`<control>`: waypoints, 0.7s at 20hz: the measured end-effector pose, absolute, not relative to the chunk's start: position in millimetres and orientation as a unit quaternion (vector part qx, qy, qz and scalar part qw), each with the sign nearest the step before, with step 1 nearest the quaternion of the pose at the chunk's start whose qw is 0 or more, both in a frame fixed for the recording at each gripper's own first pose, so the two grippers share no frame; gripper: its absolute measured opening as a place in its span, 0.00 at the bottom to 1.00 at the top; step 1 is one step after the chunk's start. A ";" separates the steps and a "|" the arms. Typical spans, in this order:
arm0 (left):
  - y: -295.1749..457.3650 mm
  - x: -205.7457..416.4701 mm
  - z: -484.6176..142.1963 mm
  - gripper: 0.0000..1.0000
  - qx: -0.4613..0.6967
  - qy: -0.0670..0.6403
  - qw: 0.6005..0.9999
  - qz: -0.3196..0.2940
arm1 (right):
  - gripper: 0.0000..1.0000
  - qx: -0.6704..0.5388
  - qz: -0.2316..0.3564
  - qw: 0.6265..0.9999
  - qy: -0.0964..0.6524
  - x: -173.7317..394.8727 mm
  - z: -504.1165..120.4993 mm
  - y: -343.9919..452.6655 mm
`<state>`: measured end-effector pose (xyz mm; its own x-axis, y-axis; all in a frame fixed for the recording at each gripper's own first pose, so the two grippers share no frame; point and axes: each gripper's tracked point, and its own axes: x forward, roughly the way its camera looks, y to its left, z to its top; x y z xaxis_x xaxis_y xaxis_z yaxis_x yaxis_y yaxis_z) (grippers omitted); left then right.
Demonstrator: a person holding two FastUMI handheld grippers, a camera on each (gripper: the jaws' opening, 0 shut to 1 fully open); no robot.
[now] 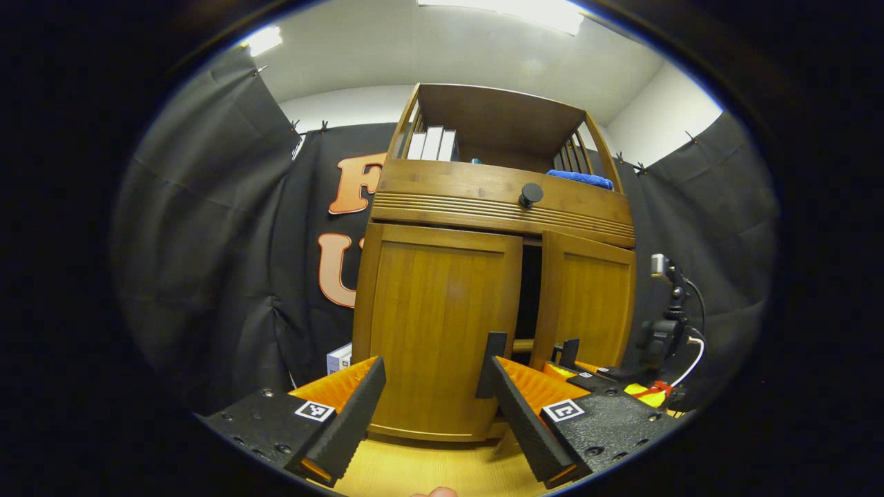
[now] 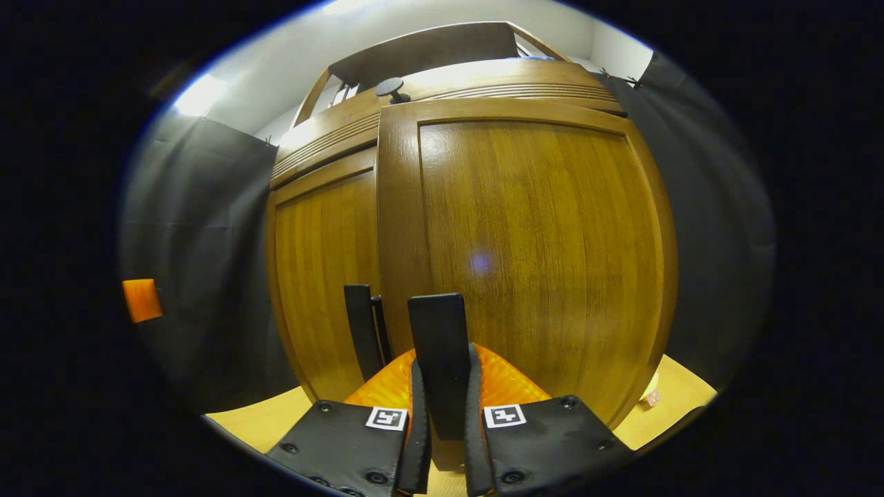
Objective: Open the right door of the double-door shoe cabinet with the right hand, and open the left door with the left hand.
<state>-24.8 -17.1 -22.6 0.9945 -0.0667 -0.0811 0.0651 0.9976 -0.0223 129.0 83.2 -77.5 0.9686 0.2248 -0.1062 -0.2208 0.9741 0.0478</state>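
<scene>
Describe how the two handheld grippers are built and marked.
The left gripper has two wedge-shaped fingers with ribbed inner faces, each mounted on a black textured plate with screw heads and a square black-and-white marker. The right gripper is built the same: black screwed plates, each carrying a square marker.

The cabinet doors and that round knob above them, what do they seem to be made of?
The cabinet doors look like wood or bamboo under a glossy varnish: fine vertical grain and a light reflection show. The round knob is dark and matte, maybe painted metal or plastic; I cannot tell which.
</scene>
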 end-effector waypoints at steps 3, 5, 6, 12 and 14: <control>-24.5 -23.4 -27.1 0.95 -0.009 0.044 0.998 -0.042 | 0.27 0.018 0.109 0.992 0.057 99.8 -79.2 68.4; -28.5 -22.3 -27.8 0.95 -0.011 0.043 0.998 -0.046 | 0.27 0.015 0.105 0.993 0.055 84.4 -76.8 60.0; -30.5 -21.1 -28.8 0.95 -0.012 0.044 0.998 -0.048 | 0.27 0.015 0.103 0.993 0.054 75.9 -75.9 54.5; -43.7 -12.6 -41.2 0.95 -0.014 0.054 0.997 -0.061 | 0.31 0.013 0.078 0.995 0.054 37.7 -68.7 27.5; -48.4 -10.4 -43.7 0.92 -0.017 0.055 0.996 -0.066 | 0.27 0.016 0.073 0.996 0.052 27.6 -65.6 19.3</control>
